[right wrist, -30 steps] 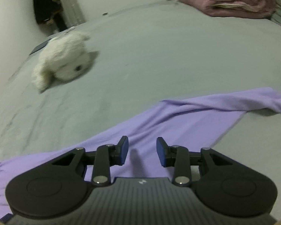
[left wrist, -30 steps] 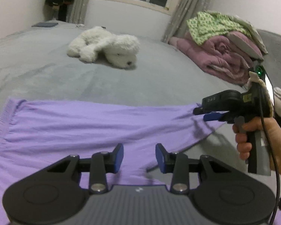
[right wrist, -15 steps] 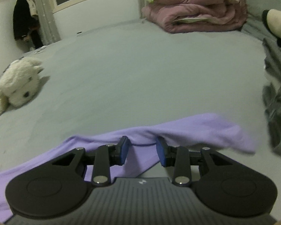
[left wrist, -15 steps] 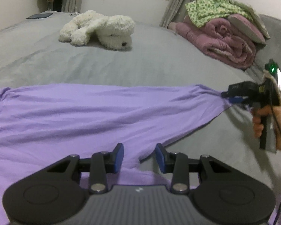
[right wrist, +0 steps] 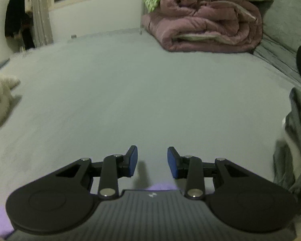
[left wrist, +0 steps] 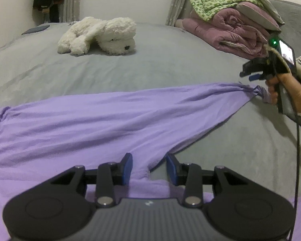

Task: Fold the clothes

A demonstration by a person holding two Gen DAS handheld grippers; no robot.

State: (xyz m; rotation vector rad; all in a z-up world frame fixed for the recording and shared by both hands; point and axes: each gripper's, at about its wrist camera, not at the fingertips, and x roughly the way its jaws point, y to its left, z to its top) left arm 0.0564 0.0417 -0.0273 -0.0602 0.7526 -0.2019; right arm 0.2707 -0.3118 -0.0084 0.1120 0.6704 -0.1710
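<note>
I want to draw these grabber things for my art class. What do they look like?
Each one is black, with two round discs, a ribbed grey plate between them bearing a small white mark, silver rivets, and blue pads on the jaws. That goes for the left gripper and the right gripper. Seen from the side, the right one has a pistol-style handle, a small lit screen, a green light and a black cable.

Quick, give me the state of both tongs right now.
Left tongs: open, holding nothing, hovering over the purple garment.
Right tongs: open, holding nothing, above the grey bed.
</note>
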